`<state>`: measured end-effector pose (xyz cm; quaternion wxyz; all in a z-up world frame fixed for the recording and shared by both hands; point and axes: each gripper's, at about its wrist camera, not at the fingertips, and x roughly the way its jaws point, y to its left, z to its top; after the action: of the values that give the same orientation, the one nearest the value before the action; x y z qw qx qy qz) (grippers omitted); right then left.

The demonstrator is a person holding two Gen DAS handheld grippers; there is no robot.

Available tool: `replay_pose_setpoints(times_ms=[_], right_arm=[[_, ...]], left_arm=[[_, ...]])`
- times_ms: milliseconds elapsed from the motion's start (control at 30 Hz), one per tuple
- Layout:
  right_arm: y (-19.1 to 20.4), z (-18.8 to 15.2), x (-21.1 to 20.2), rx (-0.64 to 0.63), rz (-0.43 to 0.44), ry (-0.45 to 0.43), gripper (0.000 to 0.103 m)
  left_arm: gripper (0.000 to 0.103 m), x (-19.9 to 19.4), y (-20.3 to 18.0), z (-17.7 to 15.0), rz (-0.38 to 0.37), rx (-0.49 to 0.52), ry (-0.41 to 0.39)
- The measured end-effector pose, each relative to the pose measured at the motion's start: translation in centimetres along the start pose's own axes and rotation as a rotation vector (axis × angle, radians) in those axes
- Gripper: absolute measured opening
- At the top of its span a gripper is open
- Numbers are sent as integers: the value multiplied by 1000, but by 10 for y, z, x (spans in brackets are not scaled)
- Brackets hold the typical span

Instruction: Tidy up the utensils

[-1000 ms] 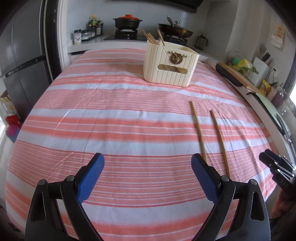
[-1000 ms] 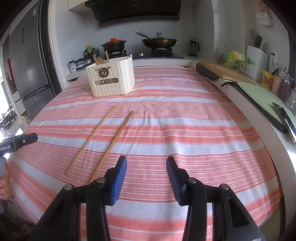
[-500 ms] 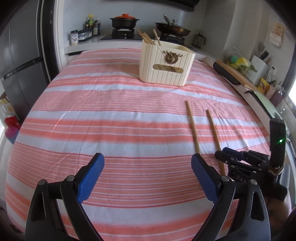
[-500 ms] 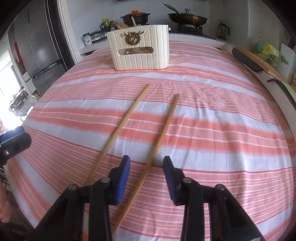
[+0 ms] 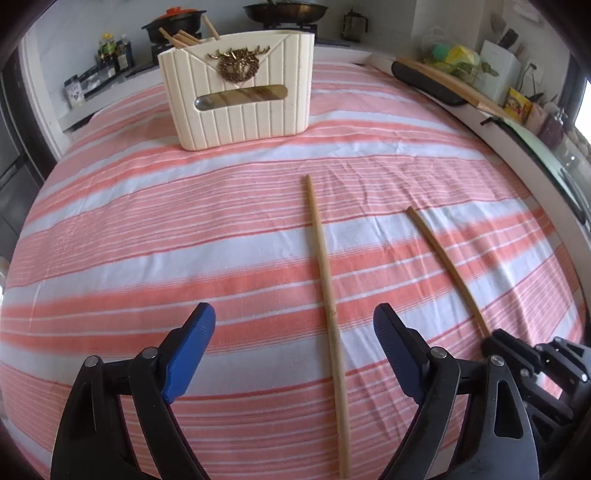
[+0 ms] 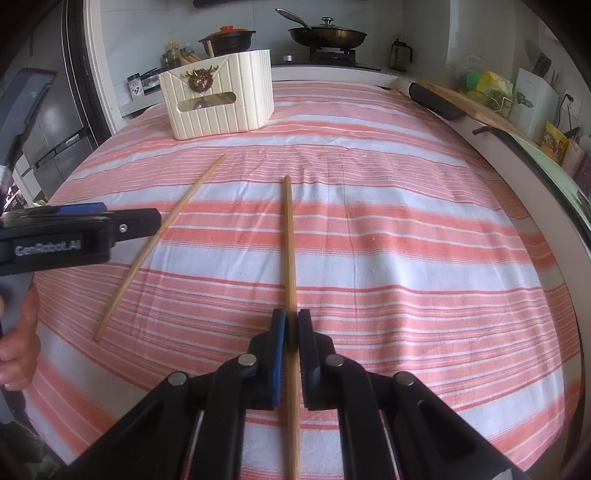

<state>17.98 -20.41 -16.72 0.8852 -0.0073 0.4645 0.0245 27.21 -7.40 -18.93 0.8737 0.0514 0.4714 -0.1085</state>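
Observation:
Two wooden chopsticks lie on the striped tablecloth. My right gripper [image 6: 291, 325] is shut on the right chopstick [image 6: 289, 240], which runs forward between its blue pads; it also shows in the left wrist view [image 5: 443, 266], with the right gripper [image 5: 495, 339] at its near end. My left gripper [image 5: 293, 332] is open, low over the cloth, with the left chopstick [image 5: 325, 273] lying between its fingers. That chopstick shows in the right wrist view [image 6: 159, 243]. A cream utensil holder [image 5: 240, 88] with several chopsticks inside stands at the far side.
The table's right edge meets a counter with a cutting board [image 5: 450, 85], a knife block [image 6: 535, 99] and packets. A stove with a pot [image 6: 229, 37] and a pan [image 6: 328, 35] is behind the table. A fridge [image 6: 48, 122] stands at the left.
My right gripper has moved forward over the right chopstick and shut on it. My left gripper has moved forward and right, so the left chopstick now lies between its open fingers.

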Motion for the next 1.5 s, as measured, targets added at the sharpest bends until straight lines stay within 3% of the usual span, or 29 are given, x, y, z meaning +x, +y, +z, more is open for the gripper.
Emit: replay_pose_setpoints(times_ms=[200, 267, 333, 500, 667, 867, 900, 933, 967, 1000, 1033, 1067, 1233, 1500], right_arm=[[-5, -8, -4, 5, 1, -18, 5], [-5, -8, -3, 5, 2, -23, 5], [-6, -8, -3, 8, 4, -27, 5], [-6, -9, -4, 15, 6, -34, 5], [-3, -14, -9, -3, -1, -29, 5], [1, -23, -17, -27, -29, -19, 8], [1, -23, -17, -16, -35, -20, 12], [0, -22, -17, -7, -36, -19, 15], [0, -22, -18, 1, -28, -18, 26], [0, -21, -18, 9, -15, -18, 40], [0, -20, -20, 15, -8, -22, 45], [0, -19, -22, 18, -7, -28, 46], [-8, -13, -27, 42, 8, -28, 46], [-10, 2, -30, -10, 49, 19, 46]], left_arm=[[46, 7, -8, -8, 43, 38, 3], [16, 4, -10, -9, 52, 49, -9], [5, 1, -10, -11, 62, 50, -14], [5, -9, 8, -23, 68, -27, -24], [5, -33, 43, -60, 80, -102, -17], [7, -54, 76, -95, 23, -203, -9], [9, -55, 79, -97, 15, -213, -12], [19, -56, 82, -97, 4, -224, -13], [34, -57, 86, -98, -7, -233, -16], [41, -57, 88, -97, -14, -241, -21], [51, -59, 90, -97, -16, -243, -28], [54, -60, 92, -97, -16, -239, -32], [65, -61, 95, -91, -54, -206, -29], [69, -60, 103, -76, -90, -119, -8]])
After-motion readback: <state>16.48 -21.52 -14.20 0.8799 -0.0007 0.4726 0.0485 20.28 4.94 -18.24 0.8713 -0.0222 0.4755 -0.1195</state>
